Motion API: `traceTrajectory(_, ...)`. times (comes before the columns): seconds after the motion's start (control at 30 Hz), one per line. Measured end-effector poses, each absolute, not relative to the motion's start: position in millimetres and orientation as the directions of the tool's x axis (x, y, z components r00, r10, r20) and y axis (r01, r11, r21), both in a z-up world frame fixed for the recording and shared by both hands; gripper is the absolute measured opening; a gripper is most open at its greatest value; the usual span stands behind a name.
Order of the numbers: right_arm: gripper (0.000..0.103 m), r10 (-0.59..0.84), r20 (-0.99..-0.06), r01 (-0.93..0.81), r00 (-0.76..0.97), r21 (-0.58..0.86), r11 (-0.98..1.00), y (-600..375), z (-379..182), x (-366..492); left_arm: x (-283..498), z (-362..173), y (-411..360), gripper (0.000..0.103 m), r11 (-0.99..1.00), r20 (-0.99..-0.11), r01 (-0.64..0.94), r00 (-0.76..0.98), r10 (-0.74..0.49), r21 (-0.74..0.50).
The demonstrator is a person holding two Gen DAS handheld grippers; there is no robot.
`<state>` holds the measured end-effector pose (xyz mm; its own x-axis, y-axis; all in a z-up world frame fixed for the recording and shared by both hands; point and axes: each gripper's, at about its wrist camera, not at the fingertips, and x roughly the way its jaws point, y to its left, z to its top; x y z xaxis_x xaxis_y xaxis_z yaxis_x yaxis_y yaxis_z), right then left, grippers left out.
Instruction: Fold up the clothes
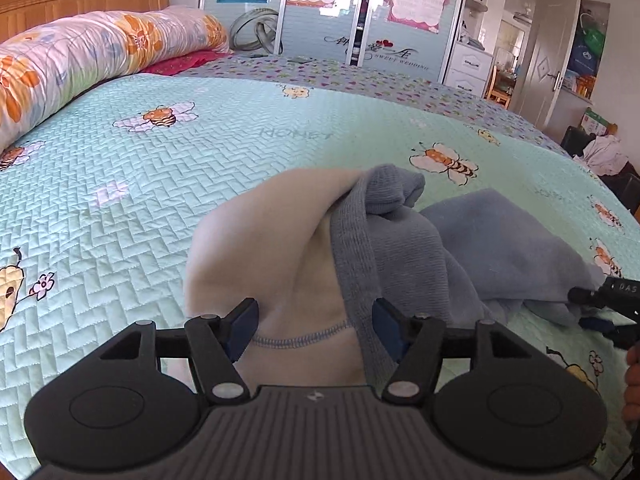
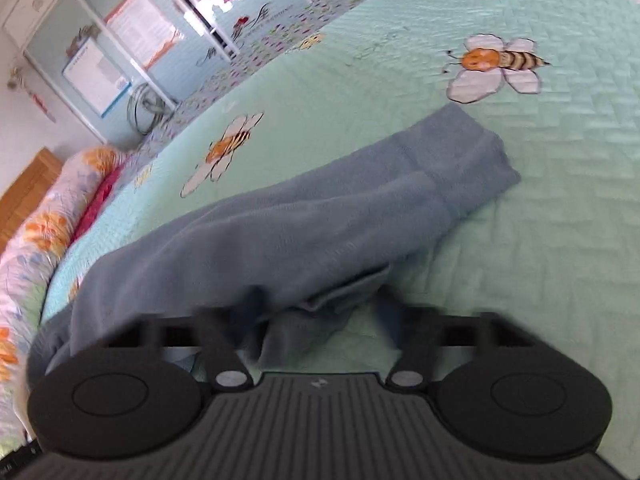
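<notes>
Left tongs (image 1: pixel 314 326) wide apart — cream-lined blue garment (image 1: pixel 304 248) bunched between.

A: How is the garment (image 1: pixel 404 240) placed relative to the left gripper (image 1: pixel 314 330)?
B: It is heaped on the bedspread (image 1: pixel 160 184) directly before the gripper, and its near fold is seen between the two spread fingers (image 1: pixel 242 330).

A: What is found to the right?
B: The right gripper (image 1: pixel 604 304) is seen at the garment's right edge. In the right wrist view, one sleeve (image 2: pixel 452 168) is laid out across the bedspread, away from the right gripper (image 2: pixel 316 332).

A: And behind?
B: A rolled quilt (image 1: pixel 80 56) is set along the headboard (image 1: pixel 80 0) at the far left; a wardrobe (image 1: pixel 332 12) is placed beyond the bed's far side.
</notes>
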<state>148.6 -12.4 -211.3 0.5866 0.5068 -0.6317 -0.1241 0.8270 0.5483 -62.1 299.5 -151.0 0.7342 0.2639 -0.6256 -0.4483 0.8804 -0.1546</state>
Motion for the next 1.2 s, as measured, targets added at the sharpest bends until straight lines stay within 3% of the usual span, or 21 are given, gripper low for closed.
traceTrajectory(0.13,0.024,0.525,-0.613,-0.163,0.590,0.546,0.822,-20.0,-207.8,132.5,-57.3,-154.9,297.8,0.040,0.884,-0.634,-0.441,0.732,0.251,-0.159)
traceTrajectory(0.2,0.030,0.569,-0.602,-0.191,0.560,0.575,0.796,-28.3,-211.3,122.2,-53.9,-158.2,295.9,0.039,0.885,-0.642,-0.437,0.727,0.243,-0.160)
traceTrajectory(0.23,0.045,0.584,-0.596,-0.195,0.551,0.589,0.785,-29.4,-213.2,120.9,-52.2,-160.0,295.0,0.039,0.886,-0.646,-0.435,0.725,0.239,-0.160)
traceTrajectory(0.27,0.048,0.599,-0.589,-0.200,0.542,0.602,0.773,-30.5,-215.2,119.7,-49.5,-160.4,293.1,0.040,0.887,-0.649,-0.435,0.722,0.240,-0.156)
traceTrajectory(0.43,0.052,0.551,-0.596,-0.218,0.584,0.539,0.814,-7.7,-215.8,136.5,-31.3,-163.5,287.3,0.053,0.903,-0.674,-0.410,0.704,0.225,-0.127)
traceTrajectory(0.47,0.049,0.542,-0.599,-0.232,0.589,0.517,0.824,-1.3,-216.3,139.8,-28.3,-165.3,286.7,0.052,0.905,-0.679,-0.409,0.698,0.228,-0.116)
traceTrajectory(0.5,0.040,0.519,-0.605,-0.253,0.603,0.472,0.844,3.7,-215.9,138.0,-26.9,-166.8,286.6,0.049,0.905,-0.680,-0.412,0.694,0.236,-0.106)
traceTrajectory(0.53,0.029,0.496,-0.610,-0.273,0.618,0.426,0.863,8.7,-215.5,136.2,-27.0,-167.7,287.0,0.035,0.903,-0.679,-0.417,0.692,0.243,-0.102)
traceTrajectory(0.57,0.025,0.494,-0.607,-0.277,0.622,0.419,0.865,6.4,-215.8,132.7,-29.8,-166.9,288.5,0.029,0.899,-0.674,-0.422,0.698,0.240,-0.117)
traceTrajectory(0.63,0.007,0.488,-0.599,-0.278,0.635,0.412,0.868,-1.9,-213.3,123.1,-37.2,-161.5,289.8,0.026,0.894,-0.655,-0.426,0.716,0.239,-0.140)
traceTrajectory(0.8,0.005,0.464,-0.514,-0.295,0.721,0.379,0.877,-38.5,-178.7,87.5,-64.8,-123.6,284.6,0.024,0.894,-0.553,-0.414,0.792,0.260,-0.172)
traceTrajectory(0.93,0.005,0.447,-0.378,-0.321,0.811,0.351,0.880,-72.8,-119.7,48.8,-86.4,-87.0,282.0,0.024,0.891,-0.457,-0.401,0.847,0.272,-0.213)
traceTrajectory(1.03,0.006,0.446,-0.308,-0.333,0.840,0.355,0.873,-97.8,-98.6,28.7,-79.9,-95.3,284.3,0.028,0.885,-0.497,-0.404,0.831,0.250,-0.231)
traceTrajectory(1.2,0.006,0.337,-0.532,-0.128,0.777,0.390,0.912,-116.8,-146.7,44.5,-70.0,-139.5,278.3,0.031,0.876,-0.628,-0.414,0.757,0.180,-0.248)
